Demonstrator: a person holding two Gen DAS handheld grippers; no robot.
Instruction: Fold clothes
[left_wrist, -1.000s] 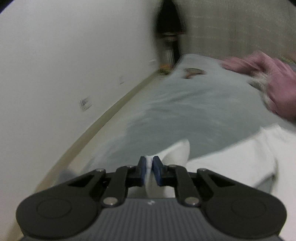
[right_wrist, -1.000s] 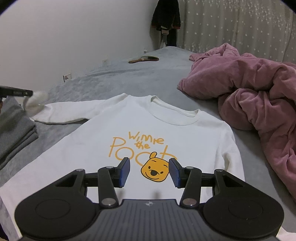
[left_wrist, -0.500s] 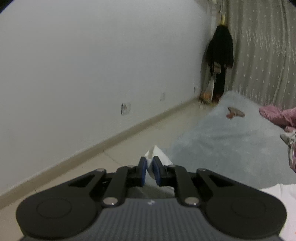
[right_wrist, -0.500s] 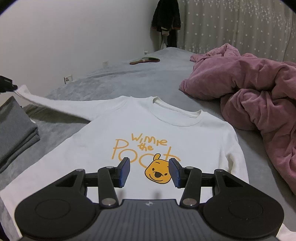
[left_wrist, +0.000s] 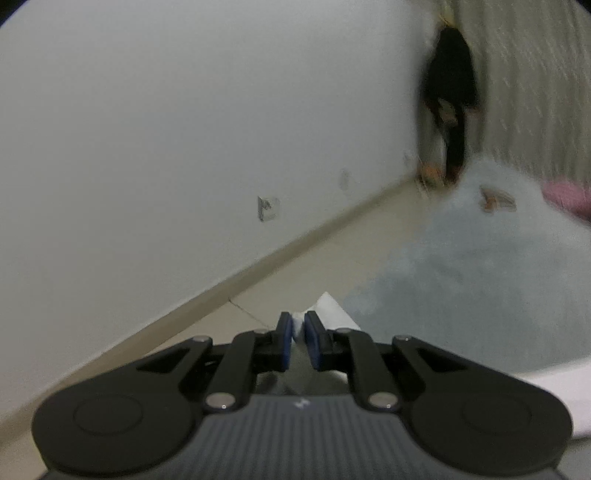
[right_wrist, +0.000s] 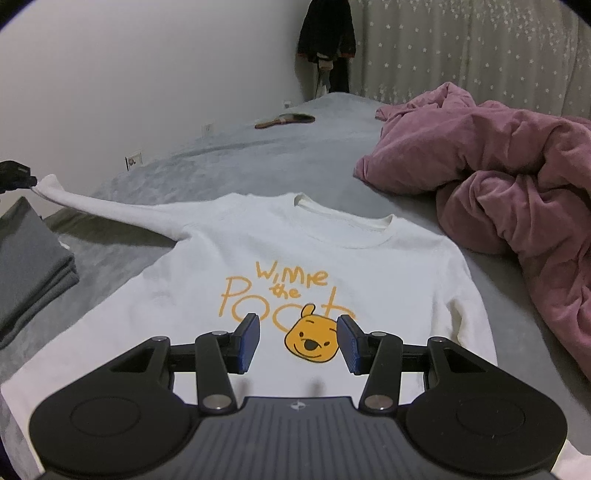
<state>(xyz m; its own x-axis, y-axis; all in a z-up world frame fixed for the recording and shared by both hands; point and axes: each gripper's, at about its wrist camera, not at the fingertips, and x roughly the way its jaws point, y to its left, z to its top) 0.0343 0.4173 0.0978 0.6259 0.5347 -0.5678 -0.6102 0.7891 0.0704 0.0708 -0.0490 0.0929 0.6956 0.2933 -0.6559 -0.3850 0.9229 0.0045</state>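
A white sweatshirt (right_wrist: 295, 266) with an orange bear print lies face up on a grey bed cover (right_wrist: 229, 166), its neck toward the far end of the bed. Beside the sweatshirt, on one side, is a rumpled pink blanket (right_wrist: 498, 177); on the other side, folded grey clothes (right_wrist: 29, 266). Beyond the sweatshirt a brush (right_wrist: 284, 120) lies on the cover, with a white wall (right_wrist: 147, 74) carrying sockets, a starred curtain (right_wrist: 461, 44) and a hanging dark coat (right_wrist: 327, 26) behind.

The left gripper (left_wrist: 298, 328) is pinched shut on the sweatshirt's sleeve cuff (right_wrist: 46, 182), the sleeve stretched out from the body and off the cover. The right gripper (right_wrist: 298, 341) hovers above the sweatshirt's print, jaws spread and holding nothing.
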